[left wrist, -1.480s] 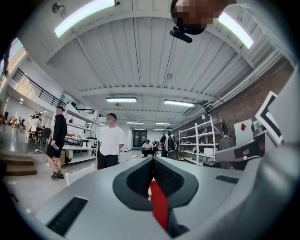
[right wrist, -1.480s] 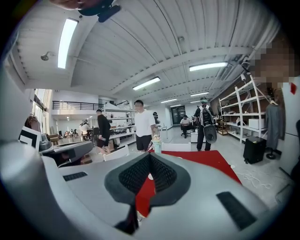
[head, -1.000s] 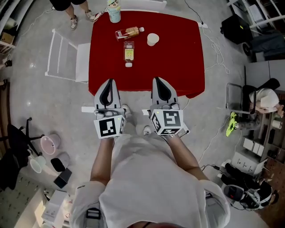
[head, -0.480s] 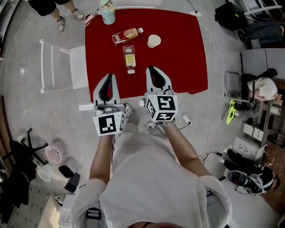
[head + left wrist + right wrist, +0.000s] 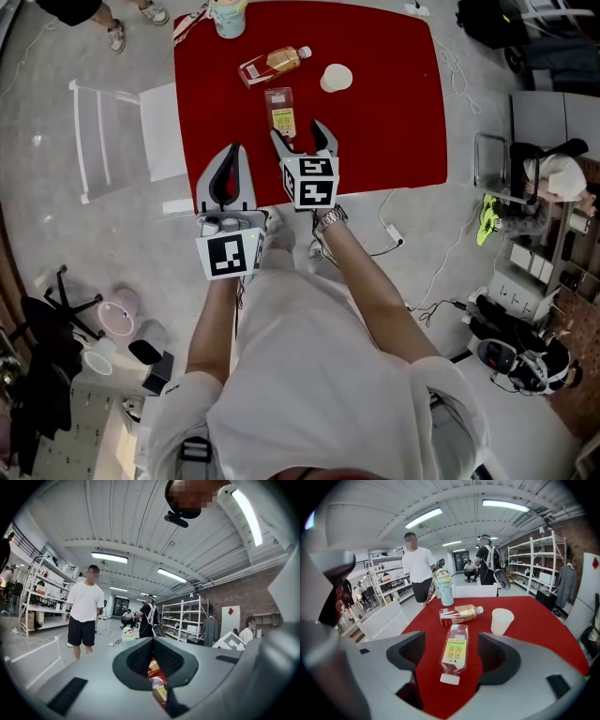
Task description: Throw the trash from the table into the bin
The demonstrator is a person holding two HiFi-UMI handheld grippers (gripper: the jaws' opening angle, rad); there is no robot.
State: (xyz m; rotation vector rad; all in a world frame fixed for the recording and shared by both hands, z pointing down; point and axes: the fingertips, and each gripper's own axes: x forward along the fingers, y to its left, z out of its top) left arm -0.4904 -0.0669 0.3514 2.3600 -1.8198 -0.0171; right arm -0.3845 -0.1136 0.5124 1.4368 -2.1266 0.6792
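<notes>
Moved forward and down from the near table edge, where it hung a second ago, the right gripper [image 5: 302, 137] now sits over the red tablecloth [image 5: 394, 112] with its jaws just swung wide apart. A clear plastic bottle [image 5: 453, 653] lies on its side framed between them, white cap toward the camera, and neither pad touches it. Its yellow-green label carries dark Chinese characters, too small to read with certainty. The left gripper [image 5: 231, 155] has edged forward too and hangs at the table's near edge, jaws pressed together on nothing. Just beyond the first bottle a second bottle [image 5: 459, 614] of amber drink lies crosswise, with a red-and-white label whose print cannot be made out. A white paper cup [image 5: 502, 620] stands upright to its right, apart from both bottles. At the far edge stands a pale green tumbler [image 5: 446, 588] topped with a cartoon figure's head. A white chair [image 5: 112, 131] is drawn up at the table's left side. A bystander [image 5: 418, 571] in a white T-shirt and dark shorts stands behind the table, with metal shelving [image 5: 536, 559] along the brick wall at right. On the floor at lower left of the head view, well apart from the table, sits a small pink pail [image 5: 119, 311].
</notes>
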